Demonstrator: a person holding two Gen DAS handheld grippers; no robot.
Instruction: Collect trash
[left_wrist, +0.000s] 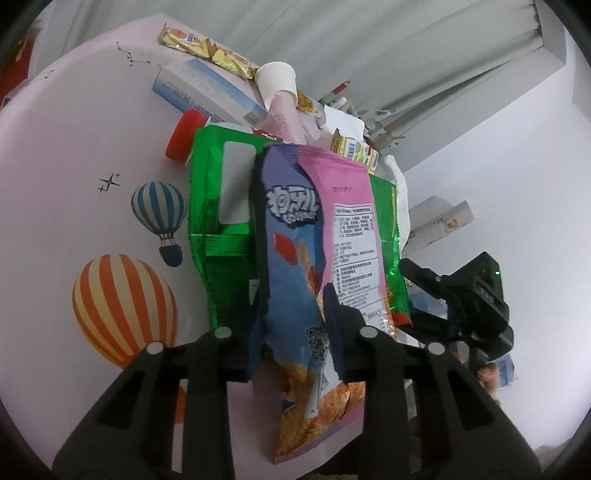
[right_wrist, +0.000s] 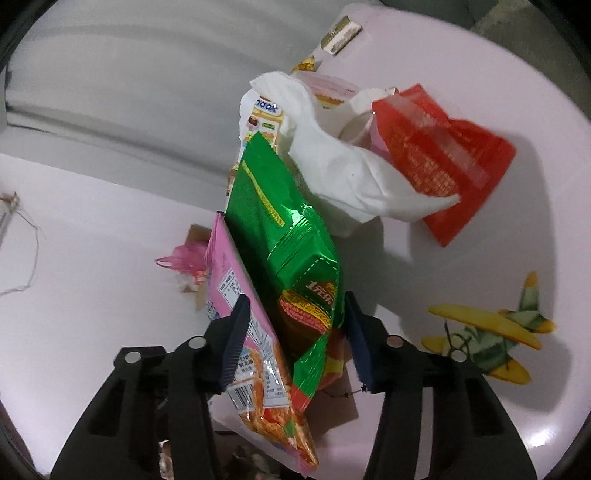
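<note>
A pink and blue snack bag (left_wrist: 295, 236) stands upright between the pads of my left gripper (left_wrist: 295, 332), which is shut on its lower part. Right behind it is a green foil snack bag (left_wrist: 218, 206). In the right wrist view the green bag (right_wrist: 284, 236) and the pink bag (right_wrist: 236, 295) lie together between the pads of my right gripper (right_wrist: 295, 339). One pad rests on the pink bag and the other on the green bag's edge. A crumpled white tissue (right_wrist: 340, 162) and a red wrapper (right_wrist: 443, 158) lie just beyond.
On the pink tabletop (left_wrist: 74, 166) behind the bags are a paper cup (left_wrist: 276, 79), a blue and white box (left_wrist: 207, 92), a red lid (left_wrist: 183, 136) and yellow wrappers (left_wrist: 207, 48). The table's edge runs close under both grippers. A pink mesh bag (right_wrist: 184, 254) lies on the floor.
</note>
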